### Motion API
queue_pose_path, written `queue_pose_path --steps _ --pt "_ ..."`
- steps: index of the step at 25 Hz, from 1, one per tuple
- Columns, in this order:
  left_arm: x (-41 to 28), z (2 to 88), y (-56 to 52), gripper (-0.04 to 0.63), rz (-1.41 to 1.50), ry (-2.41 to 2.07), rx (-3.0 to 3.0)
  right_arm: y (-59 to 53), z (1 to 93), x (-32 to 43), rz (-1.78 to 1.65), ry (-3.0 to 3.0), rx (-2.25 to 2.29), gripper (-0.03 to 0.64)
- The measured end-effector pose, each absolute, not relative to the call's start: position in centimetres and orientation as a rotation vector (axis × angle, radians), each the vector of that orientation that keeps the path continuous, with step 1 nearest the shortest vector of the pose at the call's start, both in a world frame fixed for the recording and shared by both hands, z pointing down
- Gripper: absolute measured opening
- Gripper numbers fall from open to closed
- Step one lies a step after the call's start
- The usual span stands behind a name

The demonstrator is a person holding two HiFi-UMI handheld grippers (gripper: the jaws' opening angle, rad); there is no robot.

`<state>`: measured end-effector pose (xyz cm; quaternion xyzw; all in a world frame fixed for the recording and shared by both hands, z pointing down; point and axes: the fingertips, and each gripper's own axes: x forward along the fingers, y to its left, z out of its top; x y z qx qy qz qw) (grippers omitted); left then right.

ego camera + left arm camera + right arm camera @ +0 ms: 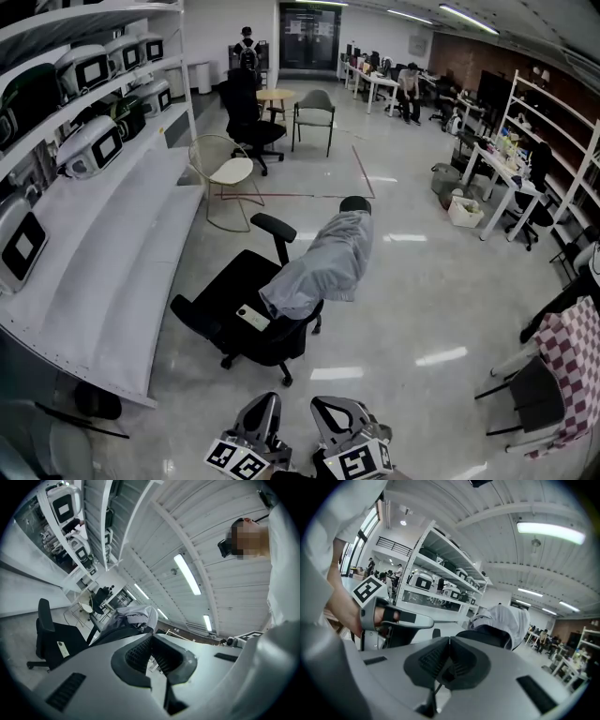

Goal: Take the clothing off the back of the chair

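Note:
A grey garment [326,261] hangs over the back of a black office chair [230,305] in the middle of the floor. The chair has a small white tag on its seat. Both grippers stand at the bottom edge of the head view, short of the chair and apart from it. My left gripper [264,405] has its jaws together with nothing between them, and so has my right gripper [330,408]. In the left gripper view the closed left gripper [151,637] points at the garment [138,615]. From the right gripper view, the closed right gripper [449,641] faces the garment [504,618].
White shelving [112,253] with several screen devices runs along the left. A wire chair [227,176] stands behind the office chair. A chair with a checkered cloth [574,361] is at the right. Desks [511,173] and people fill the back.

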<state>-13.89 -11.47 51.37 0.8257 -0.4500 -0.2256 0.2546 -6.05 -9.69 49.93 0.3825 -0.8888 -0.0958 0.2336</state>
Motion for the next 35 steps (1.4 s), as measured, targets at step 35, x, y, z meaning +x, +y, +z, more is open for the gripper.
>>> queue_pose_path --steps 35 --pt "-11.6 47.9 -24.5 0.009 -0.653 -1.382 2.263 -27.5 46.1 -0.6 -0.354 -2.479 1.192 0.223"
